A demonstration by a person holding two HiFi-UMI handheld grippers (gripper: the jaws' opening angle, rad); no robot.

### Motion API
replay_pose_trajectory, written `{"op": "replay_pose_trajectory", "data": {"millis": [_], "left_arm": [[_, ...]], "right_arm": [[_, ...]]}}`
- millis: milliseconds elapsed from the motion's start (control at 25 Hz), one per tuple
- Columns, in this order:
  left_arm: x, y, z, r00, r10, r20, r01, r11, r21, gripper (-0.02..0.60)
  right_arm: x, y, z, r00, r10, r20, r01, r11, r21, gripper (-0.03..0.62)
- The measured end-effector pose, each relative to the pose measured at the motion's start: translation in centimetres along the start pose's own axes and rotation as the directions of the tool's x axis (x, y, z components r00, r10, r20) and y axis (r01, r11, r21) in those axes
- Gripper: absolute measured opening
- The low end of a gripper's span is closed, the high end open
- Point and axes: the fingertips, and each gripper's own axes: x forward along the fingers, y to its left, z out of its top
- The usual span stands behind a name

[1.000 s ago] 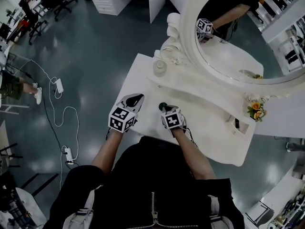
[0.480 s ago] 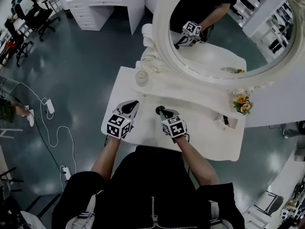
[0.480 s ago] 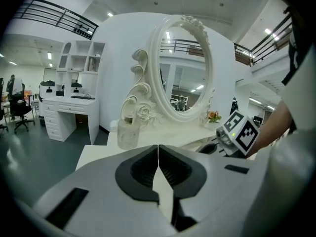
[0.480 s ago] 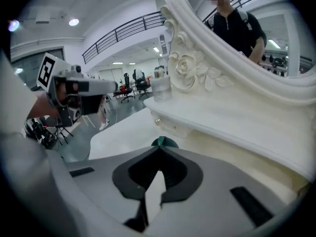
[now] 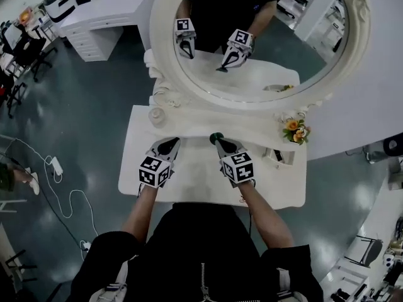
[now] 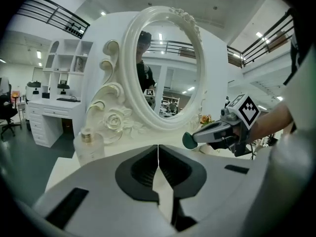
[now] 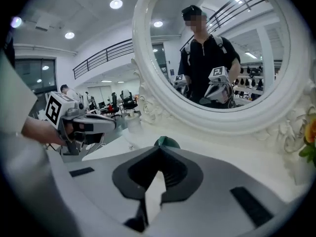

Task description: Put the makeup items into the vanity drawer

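Note:
My right gripper (image 5: 220,141) is shut on a small dark green round makeup item (image 5: 215,136) and holds it above the white vanity top (image 5: 189,187), close to the mirror's base. The left gripper view shows the green item (image 6: 188,140) at the tip of that gripper (image 6: 197,138); it also peeks over the jaws (image 7: 167,142) in the right gripper view. My left gripper (image 5: 170,143) hovers to the left of it, jaws shut with nothing between them (image 6: 158,148). No drawer is in view.
A large oval mirror (image 5: 252,36) in a carved white frame stands at the back of the vanity. A glass bottle (image 5: 157,116) sits at the back left, a small bouquet (image 5: 293,129) and a little open box (image 5: 277,156) at the right. Cables lie on the floor at left.
Both grippers have moved from the table's front edge in towards the mirror. The right one rose, still gripping the green item. The head view now takes in the whole mirror.

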Motion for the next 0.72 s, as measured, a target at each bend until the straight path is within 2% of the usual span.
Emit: {"op": "replay_pose_trajectory", "data": {"millis": [360, 720], "left_arm": [[7.6, -7.3, 1.9, 0.987, -0.159, -0.028, 0.16, 0.985, 0.058, 0.021], [12.7, -14.6, 1.5, 0.947, -0.309, -0.084, 0.316, 0.944, 0.094, 0.021]], "right_arm": [[-7.4, -8.7, -2.8, 0.987, -0.162, 0.025, 0.158, 0.981, 0.109, 0.005], [-15.3, -15.6, -8.9, 0.942, -0.337, -0.008, 0.328, 0.911, 0.25, 0.005]]}}
